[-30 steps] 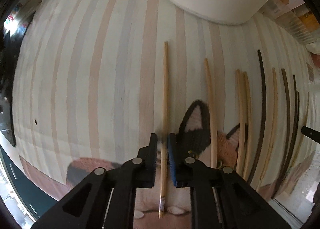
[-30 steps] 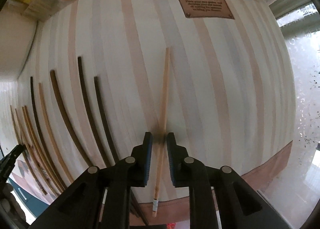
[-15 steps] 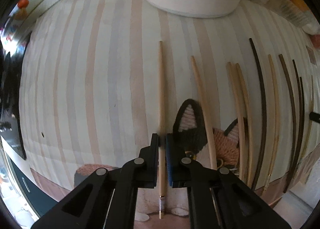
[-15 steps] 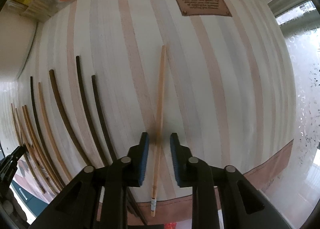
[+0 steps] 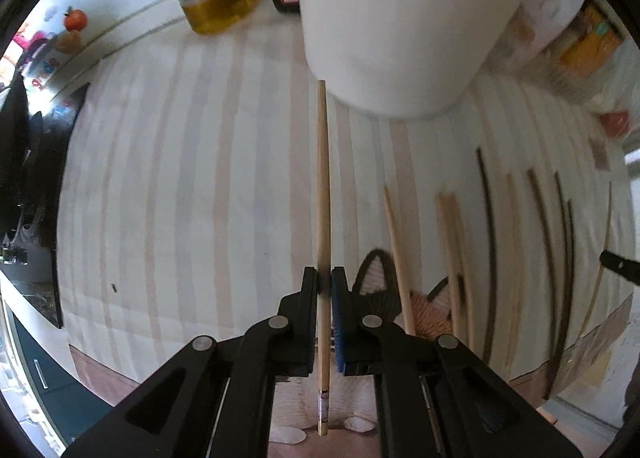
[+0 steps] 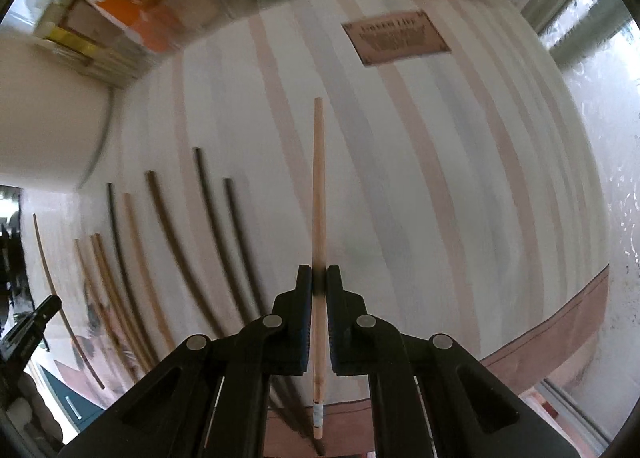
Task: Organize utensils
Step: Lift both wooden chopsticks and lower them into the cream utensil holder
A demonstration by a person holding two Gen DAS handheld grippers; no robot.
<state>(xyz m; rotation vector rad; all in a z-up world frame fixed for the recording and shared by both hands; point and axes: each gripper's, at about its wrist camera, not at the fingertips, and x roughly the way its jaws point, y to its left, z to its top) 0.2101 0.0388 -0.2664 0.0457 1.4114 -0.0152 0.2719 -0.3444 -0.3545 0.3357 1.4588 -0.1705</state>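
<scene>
One striped mat (image 5: 168, 185), probably cloth.

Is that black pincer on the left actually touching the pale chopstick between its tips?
Touching. In the left wrist view the left gripper is shut on the pale chopstick: both pads press its sides with no gap showing.

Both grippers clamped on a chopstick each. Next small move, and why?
Probably carry both toward the tall white container. The left gripper pinches one light wooden chopstick, the right gripper another; darker ones remain on the striped mat.
</scene>
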